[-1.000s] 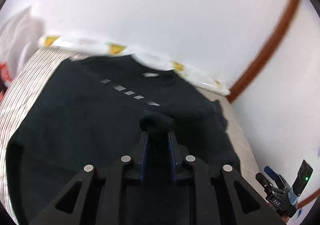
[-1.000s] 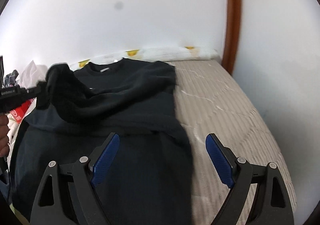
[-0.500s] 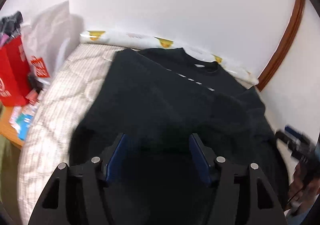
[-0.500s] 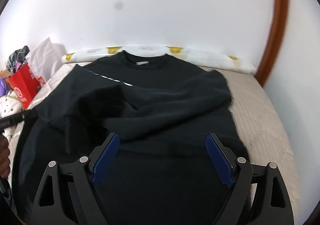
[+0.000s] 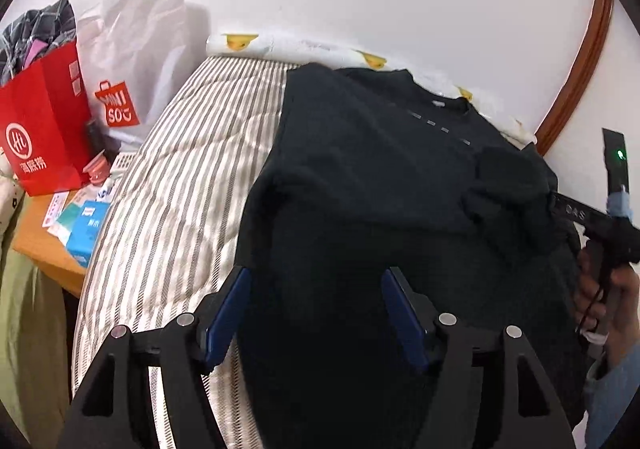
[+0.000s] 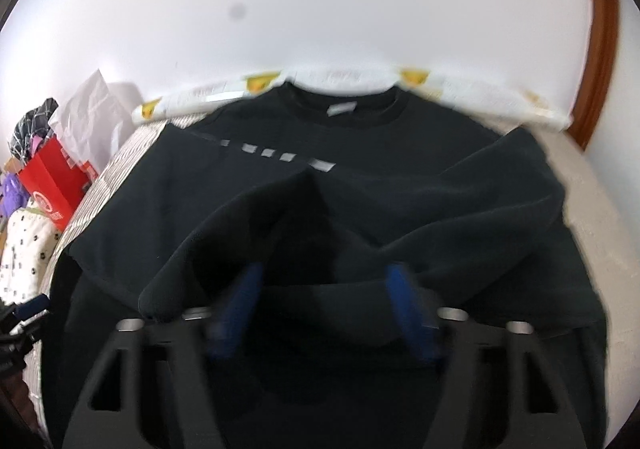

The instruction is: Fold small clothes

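Observation:
A black sweater (image 5: 360,169) lies flat on a striped bed, collar toward the wall, with a row of grey marks across the chest. My left gripper (image 5: 316,305) hovers over its lower left edge, jaws opening, nothing pressed between the blue pads. In the right wrist view the sweater (image 6: 420,201) has one sleeve (image 6: 248,233) folded across the body. My right gripper (image 6: 324,297) is blurred and closing, with bunched sleeve fabric between its pads; no pressing shows. A hand holds the right gripper's handle (image 5: 600,225) at the sweater's right side.
The striped mattress (image 5: 180,189) runs bare to the left of the sweater. A rolled duck-print cover (image 5: 288,45) lines the white wall. A red paper bag (image 5: 44,137), a white shopping bag (image 5: 132,61) and small boxes stand on a wooden side table (image 5: 40,249). A brown door frame (image 5: 576,61) stands at the right.
My left gripper let go of the sleeve cuff, opened and drew back toward the sweater's left edge. My right gripper moved left over the sweater and its jaws narrowed around the folded sleeve.

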`<state>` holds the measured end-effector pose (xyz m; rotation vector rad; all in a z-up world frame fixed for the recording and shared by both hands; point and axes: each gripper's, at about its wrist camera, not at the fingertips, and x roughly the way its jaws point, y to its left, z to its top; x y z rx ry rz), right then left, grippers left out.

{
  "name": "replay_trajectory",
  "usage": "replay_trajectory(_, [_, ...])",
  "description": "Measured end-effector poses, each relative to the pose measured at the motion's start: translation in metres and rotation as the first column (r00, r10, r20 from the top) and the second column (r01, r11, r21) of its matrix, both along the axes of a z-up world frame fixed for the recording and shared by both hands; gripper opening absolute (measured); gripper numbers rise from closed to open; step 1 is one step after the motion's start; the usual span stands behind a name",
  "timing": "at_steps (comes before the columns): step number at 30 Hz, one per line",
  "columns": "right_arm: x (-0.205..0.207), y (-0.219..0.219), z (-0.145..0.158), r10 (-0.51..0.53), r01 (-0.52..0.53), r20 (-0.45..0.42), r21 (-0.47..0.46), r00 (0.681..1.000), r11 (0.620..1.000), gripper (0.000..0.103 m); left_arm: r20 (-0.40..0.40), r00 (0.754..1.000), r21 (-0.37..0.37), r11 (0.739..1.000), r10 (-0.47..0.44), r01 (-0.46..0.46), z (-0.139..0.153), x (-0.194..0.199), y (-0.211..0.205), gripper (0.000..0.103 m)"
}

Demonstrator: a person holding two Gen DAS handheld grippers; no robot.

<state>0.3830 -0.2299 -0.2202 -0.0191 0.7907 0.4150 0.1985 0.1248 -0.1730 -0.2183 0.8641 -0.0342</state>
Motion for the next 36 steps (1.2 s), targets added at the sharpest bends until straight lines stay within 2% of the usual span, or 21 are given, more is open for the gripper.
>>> replay_trajectory(2, [0.001, 0.007, -0.004, 0.033, -0.032, -0.030, 0.019, 0.999, 0.999, 0.003, -0.002, 1.000, 0.003, 1.000, 0.001, -0.001, -0.002, -0.003, 0.004, 0.066])
replay_trajectory(5, [-0.007, 0.015, 0.002, 0.037, -0.036, 0.012, -0.014, 0.999, 0.999, 0.000, 0.003, 1.000, -0.009, 1.000, 0.007, -0.007, -0.001, -0.007, 0.010, 0.067])
replay_trajectory(11, [-0.023, 0.003, 0.029, 0.041, -0.042, 0.065, 0.012, 0.997, 0.999, 0.000, 0.004, 1.000, -0.042, 0.999, 0.029, -0.029, -0.002, -0.011, 0.019, 0.067])
replay_trajectory(13, [-0.025, 0.001, 0.035, 0.048, -0.049, 0.059, 0.015, 0.997, 0.999, 0.000, 0.000, 0.999, -0.056, 0.998, 0.032, -0.032, -0.003, -0.012, 0.021, 0.067])
replay_trajectory(15, [-0.027, -0.003, 0.038, 0.052, -0.053, 0.021, 0.034, 0.998, 0.998, 0.004, 0.002, 0.999, -0.064, 0.997, 0.033, -0.032, -0.002, -0.014, 0.021, 0.067])
replay_trajectory(16, [-0.031, -0.005, 0.039, 0.073, -0.073, 0.009, 0.064, 0.997, 0.995, 0.013, 0.004, 0.999, -0.066, 0.997, 0.034, -0.033, -0.002, -0.016, 0.021, 0.067])
replay_trajectory(17, [-0.035, -0.007, 0.040, 0.086, -0.087, 0.012, 0.079, 0.996, 0.993, 0.032, 0.006, 0.999, -0.067, 0.997, 0.033, -0.033, -0.002, -0.017, 0.020, 0.067])
replay_trajectory(18, [-0.043, -0.008, 0.041, 0.098, -0.100, 0.029, 0.088, 0.995, 0.991, 0.044, 0.005, 0.999, -0.068, 0.997, 0.032, -0.032, -0.002, -0.018, 0.020, 0.067])
replay_trajectory(19, [-0.055, -0.006, 0.041, 0.120, -0.124, 0.062, 0.082, 0.991, 0.989, 0.065, 0.003, 0.999, -0.069, 0.997, 0.032, -0.031, -0.002, -0.018, 0.020, 0.067])
replay_trajectory(20, [-0.063, -0.004, 0.040, 0.139, -0.146, 0.084, 0.075, 0.987, 0.986, 0.073, -0.001, 1.000, -0.069, 0.997, 0.030, -0.030, -0.002, -0.018, 0.019, 0.067])
replay_trajectory(25, [-0.074, 0.016, 0.018, 0.184, -0.186, 0.045, 0.043, 0.982, 0.982, 0.073, -0.006, 1.000, -0.071, 0.997, 0.026, -0.027, -0.002, -0.021, 0.016, 0.067])
replay_trajectory(27, [-0.069, 0.031, 0.008, 0.180, -0.179, 0.038, -0.021, 0.983, 0.984, 0.063, -0.002, 1.000, -0.070, 0.997, 0.026, -0.026, -0.001, -0.024, 0.017, 0.067])
replay_trajectory(29, [-0.062, 0.043, 0.003, 0.181, -0.179, 0.019, -0.066, 0.983, 0.982, 0.015, -0.002, 1.000, -0.064, 0.998, 0.028, -0.028, -0.001, -0.026, 0.019, 0.067])
replay_trajectory(36, [-0.037, 0.104, 0.027, 0.237, -0.235, 0.061, -0.037, 0.970, 0.971, 0.010, -0.030, 0.999, -0.057, 0.998, 0.014, -0.016, -0.016, -0.031, 0.024, 0.067])
